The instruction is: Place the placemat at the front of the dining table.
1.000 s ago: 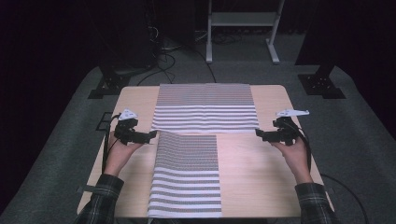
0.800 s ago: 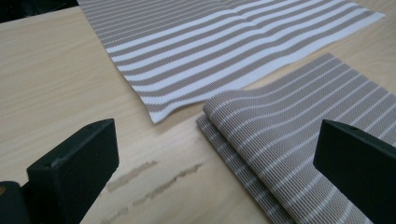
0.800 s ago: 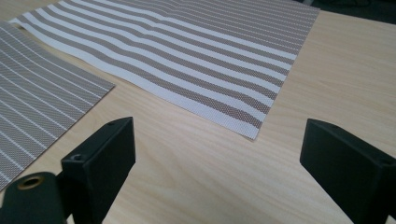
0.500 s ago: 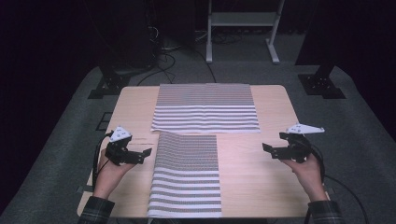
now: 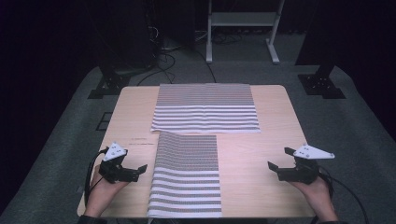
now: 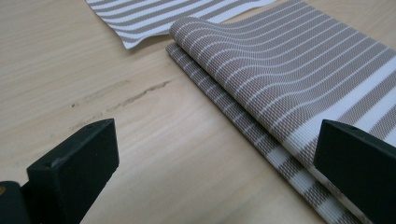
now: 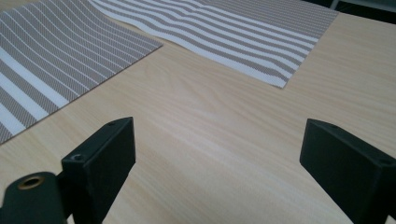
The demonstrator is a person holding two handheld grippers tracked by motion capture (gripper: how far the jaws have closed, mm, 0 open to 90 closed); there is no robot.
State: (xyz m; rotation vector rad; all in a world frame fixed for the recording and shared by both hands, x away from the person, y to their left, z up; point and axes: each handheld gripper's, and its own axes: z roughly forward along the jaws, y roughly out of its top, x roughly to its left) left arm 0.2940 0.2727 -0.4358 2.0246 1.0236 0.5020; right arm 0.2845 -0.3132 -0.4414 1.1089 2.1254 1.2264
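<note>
high view: pale wooden desk (image 5: pixel 275 135) with two striped cloths. far striped cloth (image 5: pixel 205 108) flat toward the far edge; near striped cloth (image 5: pixel 187 175) folded lengthwise, running from just below the far one to the near edge, slightly left of centre. left gripper (image 5: pixel 139 171) held in a hand at the near left, tips just beside the near cloth's left edge, not touching. right gripper (image 5: pixel 272 168) held in a hand at the near right, well apart from both cloths, over bare wood. faint dark marking on the desk (image 5: pixel 140 141) left of the near cloth, too small to read. no containers.

left gripper view: jaws wide apart, nothing between them; folded edge of the near striped cloth (image 6: pixel 280 84) in two layers, close by the right jaw; scuff marks on the wood.

right gripper view: jaws wide apart over bare desk (image 7: pixel 210 140), holding nothing; both cloths farther off.
</note>
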